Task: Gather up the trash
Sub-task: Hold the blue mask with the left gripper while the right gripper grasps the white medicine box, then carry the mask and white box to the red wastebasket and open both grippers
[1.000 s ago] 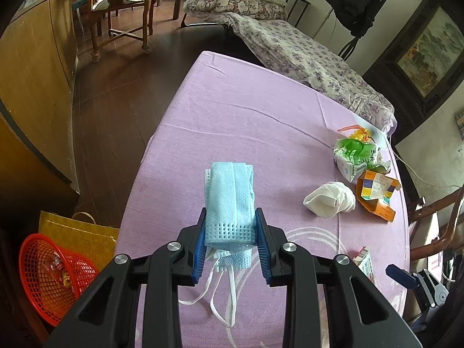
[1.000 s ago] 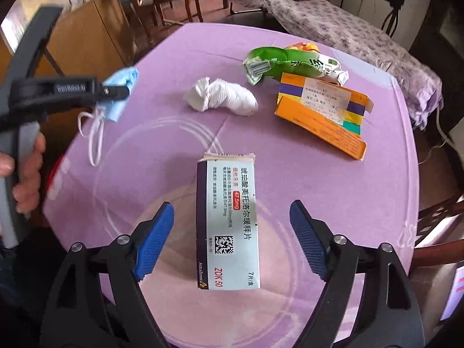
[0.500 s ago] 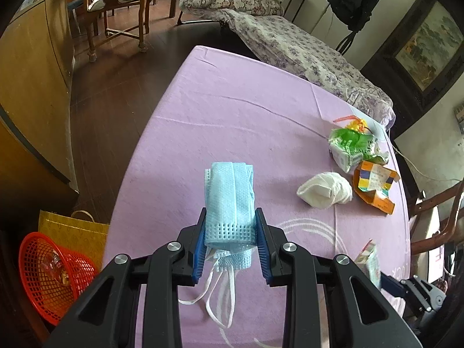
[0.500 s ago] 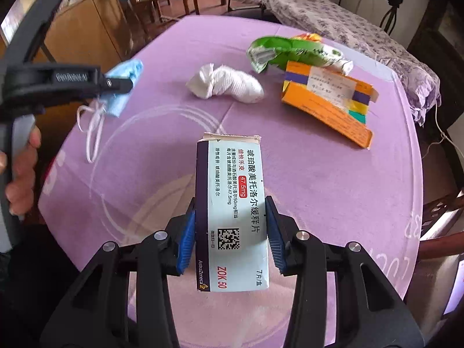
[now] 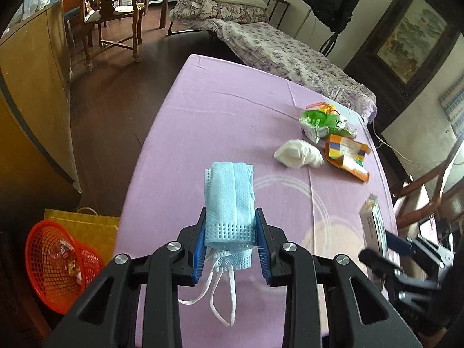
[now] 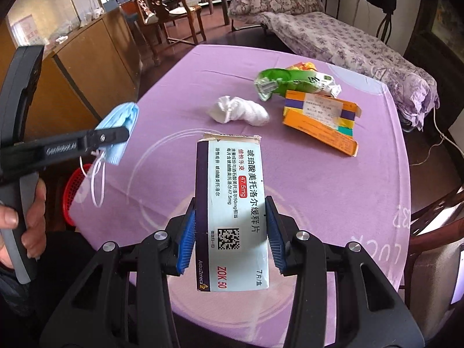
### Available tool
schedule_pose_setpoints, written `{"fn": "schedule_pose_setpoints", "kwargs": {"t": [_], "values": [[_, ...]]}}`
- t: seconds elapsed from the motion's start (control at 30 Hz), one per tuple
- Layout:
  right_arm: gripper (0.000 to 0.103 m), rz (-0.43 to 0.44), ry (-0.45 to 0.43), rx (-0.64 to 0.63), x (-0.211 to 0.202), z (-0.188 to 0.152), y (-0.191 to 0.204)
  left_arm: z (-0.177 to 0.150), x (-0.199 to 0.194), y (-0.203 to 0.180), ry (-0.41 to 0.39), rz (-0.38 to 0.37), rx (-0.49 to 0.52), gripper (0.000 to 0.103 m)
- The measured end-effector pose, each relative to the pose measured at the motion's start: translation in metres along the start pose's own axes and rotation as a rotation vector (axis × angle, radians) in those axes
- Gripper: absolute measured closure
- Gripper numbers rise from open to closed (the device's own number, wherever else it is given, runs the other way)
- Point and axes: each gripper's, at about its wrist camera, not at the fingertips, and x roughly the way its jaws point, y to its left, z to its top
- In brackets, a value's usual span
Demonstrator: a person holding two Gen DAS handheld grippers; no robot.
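Left tongs clamp one mask; right tongs clamp one box. Ahead on the table: one tissue, one wrapper, one carton.

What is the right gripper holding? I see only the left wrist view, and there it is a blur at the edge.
Observer: The right gripper is shut on a medicine box; its jaws press on the two long sides.
Operator: Which face of the box looks at the camera?
Observer: The pale printed face, with a QR code and "ZOK 50" near the bottom.
Operator: And the left gripper with the blue mask, what carries it?
Observer: A bare hand wraps around its grey handle.
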Motion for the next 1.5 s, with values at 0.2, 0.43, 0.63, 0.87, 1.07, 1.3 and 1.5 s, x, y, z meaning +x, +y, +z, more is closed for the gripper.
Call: {"fn": "schedule_pose_setpoints", "kwargs": {"t": [0.2,0.43,0.63,0.87,1.07,1.3,1.5], "values": [[0.059,0.045,-0.027,-0.043,-0.009,0.005,0.028,-0.009,-0.037,0.033,-0.054,0.007,-0.041,0.073],[0.059,0.099,-0.034,-0.122,-0.014,0.016,0.076,-0.023,-0.077,0.069,-0.119,0.020,-0.069,0.073],[0.059,0.159,-0.030,-0.231,-0.011,0.032,0.130,-0.043,-0.099,0.112,-0.136,0.066,-0.131,0.073],[0.059,0.254,0.012,-0.380,0.008,0.048,0.211,-0.075,-0.112,0.183,-0.128,0.149,-0.258,0.073],[0.059,0.340,0.088,-0.493,0.037,0.054,0.288,-0.102,-0.106,0.245,-0.080,0.214,-0.372,0.073],[0.059,0.384,0.163,-0.582,0.067,0.053,0.350,-0.127,-0.093,0.299,-0.027,0.252,-0.481,0.073],[0.059,0.416,0.221,-0.600,0.095,0.051,0.386,-0.137,-0.086,0.325,-0.011,0.273,-0.540,0.073]]}}
